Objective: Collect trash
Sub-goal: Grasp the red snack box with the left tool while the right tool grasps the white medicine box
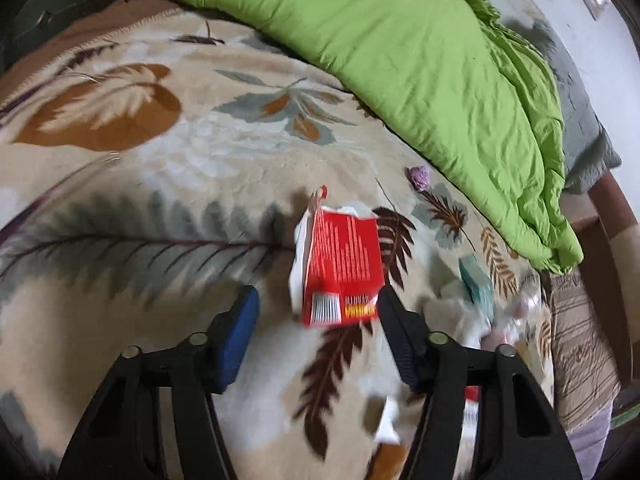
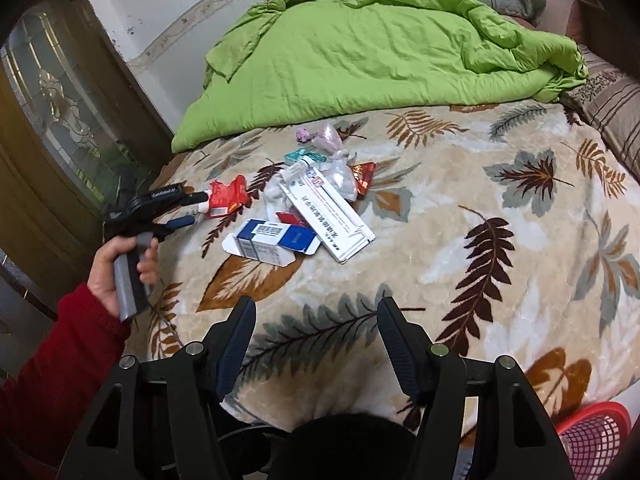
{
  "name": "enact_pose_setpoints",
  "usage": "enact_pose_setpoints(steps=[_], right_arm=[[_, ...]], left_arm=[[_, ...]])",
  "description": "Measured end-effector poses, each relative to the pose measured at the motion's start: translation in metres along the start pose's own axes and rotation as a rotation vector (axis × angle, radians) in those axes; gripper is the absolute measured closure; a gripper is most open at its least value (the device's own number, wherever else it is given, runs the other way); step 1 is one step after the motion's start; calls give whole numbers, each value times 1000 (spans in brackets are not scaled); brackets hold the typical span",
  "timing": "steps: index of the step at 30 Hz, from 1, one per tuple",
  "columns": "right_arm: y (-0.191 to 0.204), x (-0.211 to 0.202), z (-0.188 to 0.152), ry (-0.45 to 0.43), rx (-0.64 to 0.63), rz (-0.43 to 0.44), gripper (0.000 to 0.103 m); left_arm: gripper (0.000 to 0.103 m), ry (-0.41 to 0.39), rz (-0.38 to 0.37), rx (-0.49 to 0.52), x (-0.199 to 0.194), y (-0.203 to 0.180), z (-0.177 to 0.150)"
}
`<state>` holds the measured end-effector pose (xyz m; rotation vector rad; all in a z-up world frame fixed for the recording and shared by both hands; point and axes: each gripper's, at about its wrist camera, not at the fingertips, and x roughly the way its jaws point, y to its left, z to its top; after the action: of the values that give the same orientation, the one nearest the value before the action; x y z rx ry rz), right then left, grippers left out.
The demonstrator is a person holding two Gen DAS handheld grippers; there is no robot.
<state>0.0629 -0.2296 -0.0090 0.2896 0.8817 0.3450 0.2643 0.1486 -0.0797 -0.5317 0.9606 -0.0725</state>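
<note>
A torn red and white packet (image 1: pixel 340 268) lies on the leaf-patterned blanket (image 1: pixel 160 200). My left gripper (image 1: pixel 318 300) is open, its fingers on either side of the packet's near end, the right finger touching its edge. In the right wrist view the left gripper (image 2: pixel 192 210) reaches the same red packet (image 2: pixel 228 198). A pile of trash lies mid-bed: a blue and white box (image 2: pixel 276 242), a long white box (image 2: pixel 328 212), a red wrapper (image 2: pixel 366 174), a teal packet (image 2: pixel 300 156), plastic bags (image 2: pixel 344 178). My right gripper (image 2: pixel 316 312) is open and empty, short of the pile.
A crumpled green quilt (image 2: pixel 380 52) covers the far part of the bed. A red mesh basket (image 2: pixel 596 436) stands at the lower right beside the bed. A wooden glass-panelled door (image 2: pixel 60 120) is at the left. A small purple wad (image 1: pixel 418 178) lies near the quilt.
</note>
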Motion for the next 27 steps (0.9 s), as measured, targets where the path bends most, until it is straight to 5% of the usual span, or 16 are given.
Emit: enact_pose_setpoints(steps=[4,9,11,27], right_arm=[[-8,13,7,16,13,-7,35],[-8,32,17,33,-25,-12,35],[-6,40,22,39,-54,-15,35],[-9,151,74,136,-317,44,27]], left_arm=[[54,17,-11,43,27,-15,9],[93,1,5,103,43,-34,7],[97,-26,13,128,35,-41,4],[99,-110,-83,242,-54,-68,-62]])
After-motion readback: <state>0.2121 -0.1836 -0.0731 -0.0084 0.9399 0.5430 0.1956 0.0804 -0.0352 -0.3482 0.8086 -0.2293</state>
